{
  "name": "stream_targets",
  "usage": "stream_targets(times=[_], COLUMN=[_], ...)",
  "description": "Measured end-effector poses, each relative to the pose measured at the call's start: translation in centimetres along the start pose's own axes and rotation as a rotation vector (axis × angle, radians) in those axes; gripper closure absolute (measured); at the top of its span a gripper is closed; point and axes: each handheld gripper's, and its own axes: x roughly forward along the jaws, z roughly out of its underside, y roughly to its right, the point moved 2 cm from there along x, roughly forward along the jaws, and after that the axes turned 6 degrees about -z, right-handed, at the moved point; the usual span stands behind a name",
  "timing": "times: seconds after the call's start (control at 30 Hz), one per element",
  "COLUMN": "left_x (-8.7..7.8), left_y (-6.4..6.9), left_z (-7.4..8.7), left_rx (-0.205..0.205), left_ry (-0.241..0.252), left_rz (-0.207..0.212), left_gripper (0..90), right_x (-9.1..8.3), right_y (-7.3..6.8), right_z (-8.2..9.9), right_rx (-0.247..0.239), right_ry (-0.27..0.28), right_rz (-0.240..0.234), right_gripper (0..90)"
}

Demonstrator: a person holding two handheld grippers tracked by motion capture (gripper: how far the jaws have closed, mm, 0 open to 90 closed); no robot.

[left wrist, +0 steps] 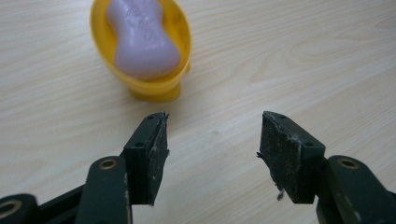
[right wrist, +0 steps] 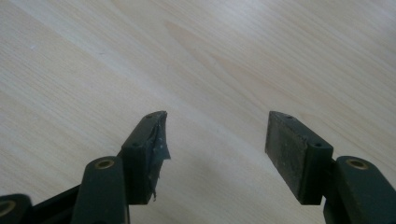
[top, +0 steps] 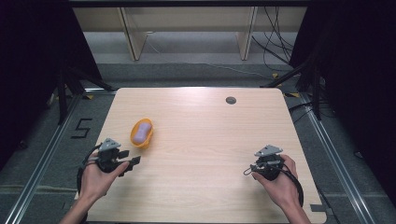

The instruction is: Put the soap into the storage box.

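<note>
A yellow oval soap dish (top: pixel 142 133) sits on the left half of the wooden table (top: pixel 205 140), with a lilac bar of soap (top: pixel 141 131) lying in it. My left gripper (top: pixel 132 163) hovers just in front of the dish, a short way toward the person. Its jaws stand open with nothing between them. In the left gripper view the dish (left wrist: pixel 161 86) and the soap (left wrist: pixel 142 39) lie just beyond and left of my left gripper (left wrist: pixel 212 137). My right gripper (top: pixel 254 168) is held near the table's right front. In the right gripper view my right gripper (right wrist: pixel 217 140) is open over bare wood.
A small dark round grommet (top: pixel 230 100) is set in the table near its far edge. Beyond the table stand pale shelf legs (top: pixel 133 39) and loose black cables (top: pixel 275 46) on the floor. Metal rails (top: pixel 42 158) run along both sides.
</note>
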Motion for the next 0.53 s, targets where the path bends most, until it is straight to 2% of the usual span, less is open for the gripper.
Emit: stream_targets(times=[0.03, 0.07, 0.1, 0.13, 0.17, 0.2, 0.23, 0.27, 0.33, 0.37, 0.47, 0.53], left_x=[0.0, 0.0, -0.1, -0.1, -0.7, -0.7, -1.1, -1.1, -1.0, -0.5, -0.1, 0.0], left_y=[-0.1, 0.0, 0.0, 0.0, 0.0, 0.0, 0.1, 0.0, -0.1, -0.2, -0.2, -0.1], left_z=[0.9, 1.7, 2.3, 2.3, 2.6, 2.6, 2.3, 2.3, 2.3, 2.5, 2.7, 2.7], left_rx=[-0.010, -0.027, -0.030, -0.030, -0.036, -0.036, -0.050, -0.042, -0.038, -0.044, -0.066, -0.064], left_ry=[0.016, 0.043, 0.045, 0.045, 0.061, 0.061, 0.107, 0.113, 0.117, 0.107, 0.091, 0.090], left_rz=[0.005, 0.005, 0.008, 0.008, 0.047, 0.047, 0.064, 0.058, 0.057, 0.077, 0.100, 0.105], left_gripper=[41.4, 41.8, 42.8, 42.9, 42.9, 42.7, 42.2, 41.6, 41.6, 41.3, 41.3, 41.3], right_x=[0.1, 0.1, 0.1, 0.1, 0.1, 0.1, 0.0, 0.0, 0.0, 0.1, 0.1, 0.1], right_y=[0.0, -0.1, -0.1, -0.1, -0.2, -0.2, -0.3, -0.3, -0.3, -0.3, -0.2, -0.2], right_z=[0.0, 0.0, -0.1, -0.1, -0.1, -0.1, -0.2, -0.2, -0.2, -0.2, -0.2, -0.2], right_rx=[-0.012, 0.001, 0.001, 0.001, 0.000, 0.000, 0.003, 0.001, -0.001, -0.006, -0.003, -0.003], right_ry=[0.008, 0.001, 0.002, 0.002, 0.004, 0.004, 0.005, 0.008, 0.009, 0.013, 0.010, 0.010], right_rz=[0.004, -0.001, -0.002, -0.002, -0.001, -0.001, -0.003, -0.004, -0.002, -0.003, -0.004, -0.004], right_gripper=[39.1, 39.0, 39.0, 39.0, 38.9, 38.9, 38.9, 38.9, 38.9, 38.8, 38.8, 38.7])
